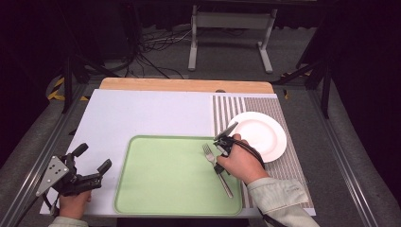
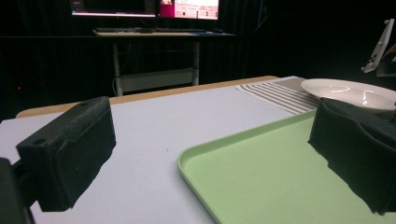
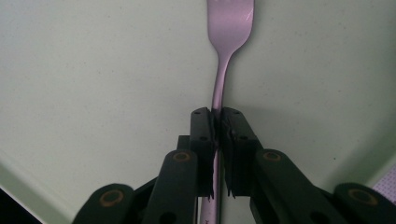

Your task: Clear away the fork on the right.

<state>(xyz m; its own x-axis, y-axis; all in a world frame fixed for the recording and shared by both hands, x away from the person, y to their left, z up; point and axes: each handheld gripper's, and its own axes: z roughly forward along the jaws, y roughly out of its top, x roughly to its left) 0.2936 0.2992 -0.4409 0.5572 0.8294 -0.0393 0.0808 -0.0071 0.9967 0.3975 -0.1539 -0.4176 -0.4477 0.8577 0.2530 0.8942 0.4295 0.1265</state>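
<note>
White surface [image 1: 142, 113] under dark surroundings carries a green tray [image 1: 165, 179] near the person, with a striped mat [image 1: 227, 109] and a white plate [image 1: 262, 135] at about 2 o'clock from the tray. At the tray's 3 o'clock edge the right hand [image 1: 241, 163] reaches in, wrist bent, its hand-held gripper [image 3: 217, 140] pointed down at the tray with jaws clamped on the neck of a fork [image 3: 229, 42]; the fork lies on the tray, tines toward 11 o'clock. At the tray's 9 o'clock side the left hand [image 1: 73, 203] holds the left hand-held gripper [image 1: 92, 163] low over the surface, jaws spread wide and holding nothing.
</note>
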